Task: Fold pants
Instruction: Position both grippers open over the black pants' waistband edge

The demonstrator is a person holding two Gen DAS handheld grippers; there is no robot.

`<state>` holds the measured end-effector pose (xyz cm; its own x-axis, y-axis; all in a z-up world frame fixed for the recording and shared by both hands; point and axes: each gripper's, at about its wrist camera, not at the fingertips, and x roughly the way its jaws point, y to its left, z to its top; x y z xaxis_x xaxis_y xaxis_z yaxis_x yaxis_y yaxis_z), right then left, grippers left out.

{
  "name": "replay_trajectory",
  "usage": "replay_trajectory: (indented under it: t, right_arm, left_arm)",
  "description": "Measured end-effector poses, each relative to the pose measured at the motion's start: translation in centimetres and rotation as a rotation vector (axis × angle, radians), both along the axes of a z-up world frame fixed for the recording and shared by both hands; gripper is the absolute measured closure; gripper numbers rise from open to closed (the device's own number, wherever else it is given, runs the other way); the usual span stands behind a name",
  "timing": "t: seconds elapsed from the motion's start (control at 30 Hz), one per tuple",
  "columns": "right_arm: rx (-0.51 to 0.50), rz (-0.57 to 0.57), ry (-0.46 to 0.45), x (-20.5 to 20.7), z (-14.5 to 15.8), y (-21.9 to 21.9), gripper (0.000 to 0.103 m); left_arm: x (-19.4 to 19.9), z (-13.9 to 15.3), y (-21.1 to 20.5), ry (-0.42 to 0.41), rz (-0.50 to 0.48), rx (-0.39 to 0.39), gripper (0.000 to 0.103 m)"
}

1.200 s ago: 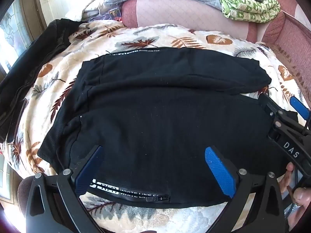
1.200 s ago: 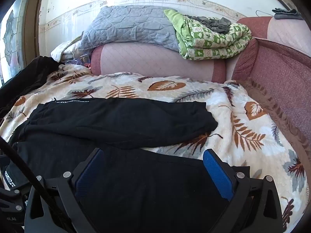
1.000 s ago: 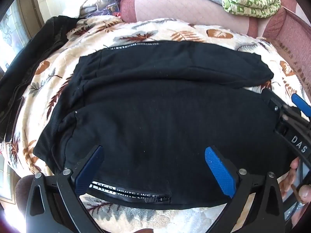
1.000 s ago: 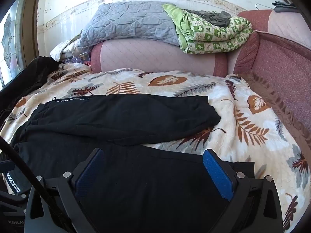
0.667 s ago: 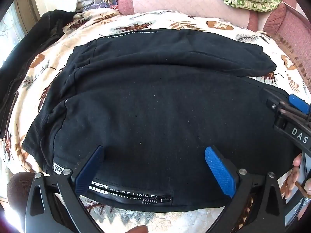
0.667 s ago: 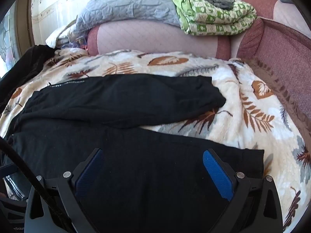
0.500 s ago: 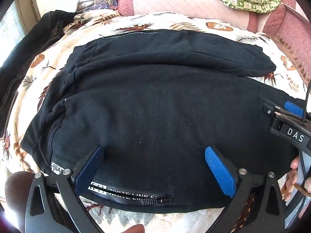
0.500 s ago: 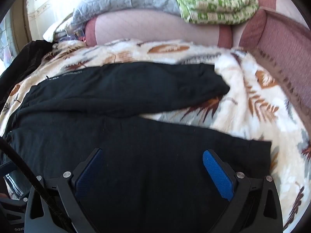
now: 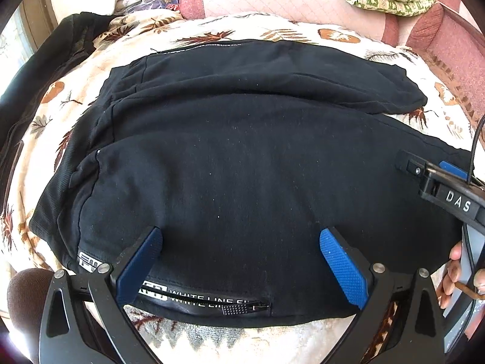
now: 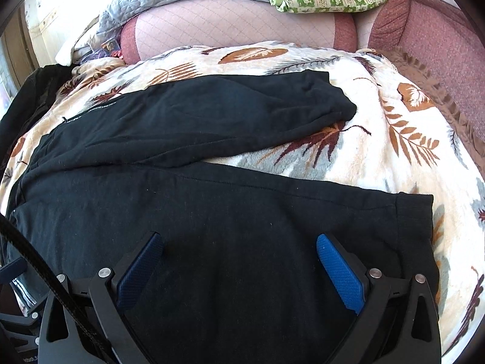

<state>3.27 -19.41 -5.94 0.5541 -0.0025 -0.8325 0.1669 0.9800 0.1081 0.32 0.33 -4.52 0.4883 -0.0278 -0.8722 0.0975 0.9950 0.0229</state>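
Closer now: pants (image 9: 242, 166) on leaf-print blanket (image 10: 394, 151)

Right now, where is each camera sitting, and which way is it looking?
Left wrist: on the left gripper, above the pants near the waistband; the person's right hand shows.
Right wrist: on the right gripper, above the near leg's cuff end.
Both face the sofa back and share the pants and leaf blanket.

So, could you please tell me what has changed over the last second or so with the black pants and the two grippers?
Both open grippers, left gripper and right gripper, have come down and forward over the near leg of the black cotton pants; neither has taken hold. The pants lie unchanged on the leaf-print blanket, legs spread apart.
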Motion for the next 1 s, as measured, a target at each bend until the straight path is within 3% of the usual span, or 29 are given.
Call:
replay_trajectory:
  t: [0.27, 0.5, 1.0]
  right_arm:
    - [0.099, -0.056, -0.025, -0.3, 0.2, -1.2, 0.0]
    - [-0.033, 0.018, 0.02, -0.1, -0.2, 0.4, 0.0]
    - [-0.046, 0.004, 0.003, -0.2, -0.4, 0.3, 0.0]
  left_arm:
    - [-0.3, 0.1, 0.1, 0.001, -0.002, -0.003, 0.0]
    - [-0.4, 0.1, -0.1, -0.002, 0.002, 0.002, 0.0]
    - [-1.0, 0.1, 0.0, -0.043, -0.012, 0.001, 0.0]
